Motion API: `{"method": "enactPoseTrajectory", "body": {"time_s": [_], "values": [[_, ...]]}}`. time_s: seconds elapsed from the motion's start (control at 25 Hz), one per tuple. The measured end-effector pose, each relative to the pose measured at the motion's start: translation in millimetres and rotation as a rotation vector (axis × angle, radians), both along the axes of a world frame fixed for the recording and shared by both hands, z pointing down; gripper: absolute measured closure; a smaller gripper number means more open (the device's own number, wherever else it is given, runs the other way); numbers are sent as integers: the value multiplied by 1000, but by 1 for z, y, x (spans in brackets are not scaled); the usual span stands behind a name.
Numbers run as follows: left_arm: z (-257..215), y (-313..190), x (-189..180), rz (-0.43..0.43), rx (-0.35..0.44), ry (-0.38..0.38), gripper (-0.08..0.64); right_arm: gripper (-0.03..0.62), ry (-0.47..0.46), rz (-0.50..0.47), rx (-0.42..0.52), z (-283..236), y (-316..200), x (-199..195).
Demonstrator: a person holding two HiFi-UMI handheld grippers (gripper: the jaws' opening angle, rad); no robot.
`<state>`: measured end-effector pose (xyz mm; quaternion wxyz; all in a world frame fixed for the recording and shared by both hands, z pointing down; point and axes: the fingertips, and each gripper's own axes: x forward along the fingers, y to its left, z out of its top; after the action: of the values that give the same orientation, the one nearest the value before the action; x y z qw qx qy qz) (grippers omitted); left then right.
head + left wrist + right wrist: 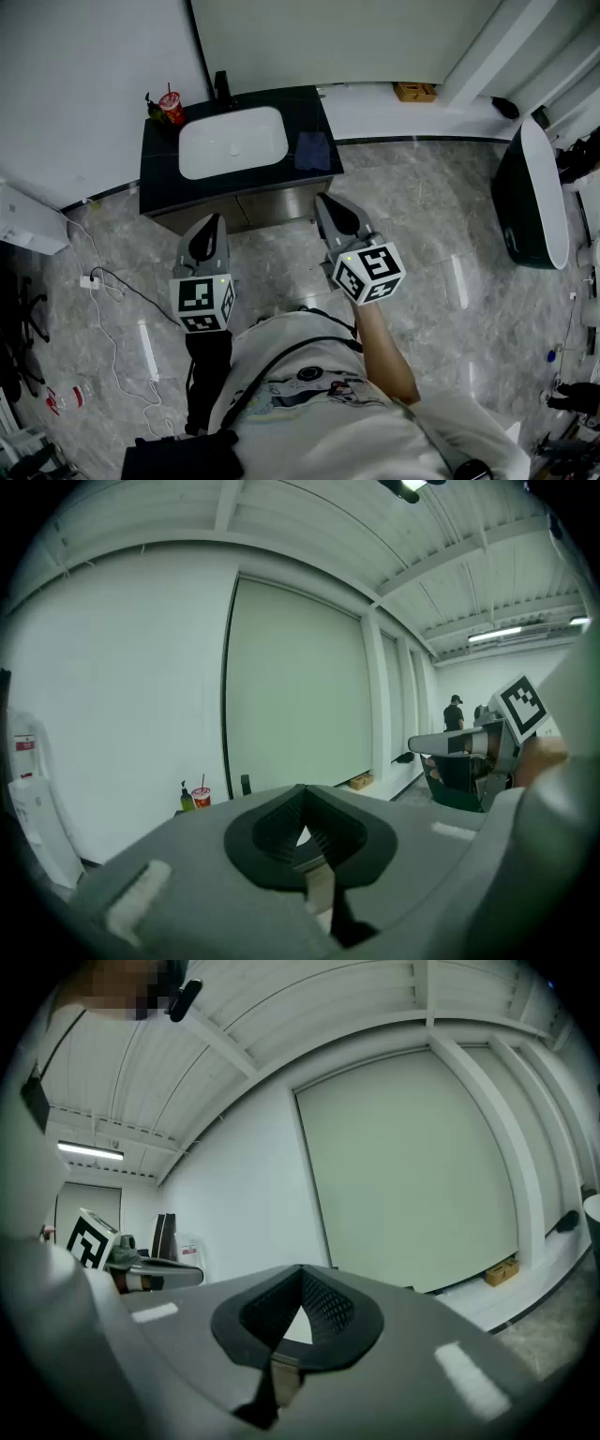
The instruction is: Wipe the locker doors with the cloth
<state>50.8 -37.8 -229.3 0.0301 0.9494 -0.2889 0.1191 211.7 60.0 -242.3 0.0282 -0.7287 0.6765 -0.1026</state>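
The cloth (312, 150) lies flat at the counter's (161, 161) right edge, beside the sink (232, 141). Left gripper (209, 225) and right gripper (324, 201) hang short of it, both closed on nothing. The right one should open wide first, then pinch the cloth's near edge

Black counter (159, 167) carries a blue cloth (312, 150) and a red cup (172, 109).
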Motion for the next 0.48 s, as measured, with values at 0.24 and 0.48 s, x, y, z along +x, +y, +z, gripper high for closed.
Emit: {"method": "enactPoseTrajectory", "body": {"time_s": [0.24,0.48], "values": [[1,-3,-1,8,0,-1,558,589,6,0,0,0,-4,-4],[2,-6,-2,15,0,-1,558,589,12,5,-3,1,-7,-6]]}}
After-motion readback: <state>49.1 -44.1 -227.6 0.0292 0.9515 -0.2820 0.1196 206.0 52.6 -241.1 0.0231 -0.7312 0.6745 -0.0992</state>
